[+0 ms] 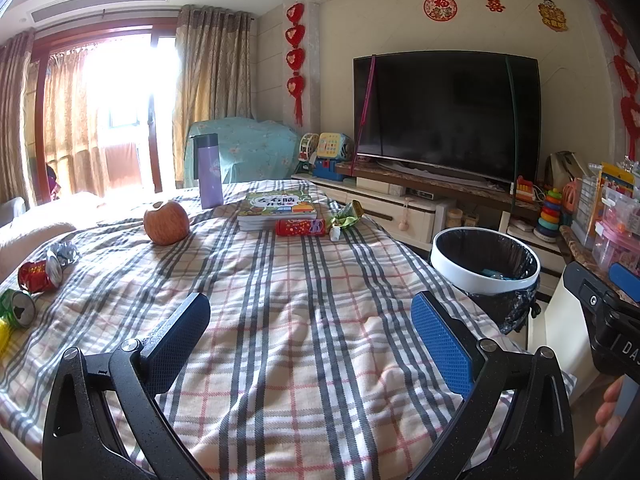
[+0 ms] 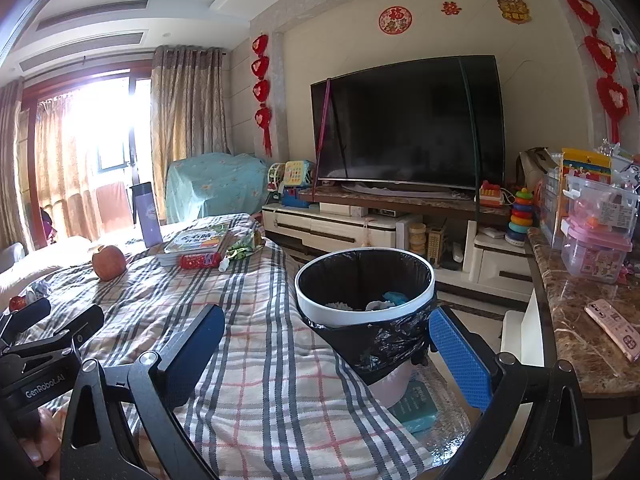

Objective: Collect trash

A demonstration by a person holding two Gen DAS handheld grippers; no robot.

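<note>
On the plaid tablecloth (image 1: 304,320), trash lies at two spots. At the left edge are a crushed red can (image 1: 36,277), a green can (image 1: 18,307) and crumpled foil (image 1: 64,254). Farther back lie a red snack packet (image 1: 301,227) and a green wrapper (image 1: 346,216). A white trash bin (image 1: 486,258) with a black liner stands off the table's right side, with some scraps inside (image 2: 384,300). My left gripper (image 1: 310,338) is open and empty above the cloth. My right gripper (image 2: 326,346) is open and empty, near the bin (image 2: 364,280).
An apple (image 1: 166,224), a purple flask (image 1: 211,170) and stacked books (image 1: 278,206) stand at the table's far side. A television (image 1: 446,116) on a low cabinet lies behind. A marble counter (image 2: 580,320) at the right carries a pink phone (image 2: 614,328) and plastic boxes (image 2: 598,236).
</note>
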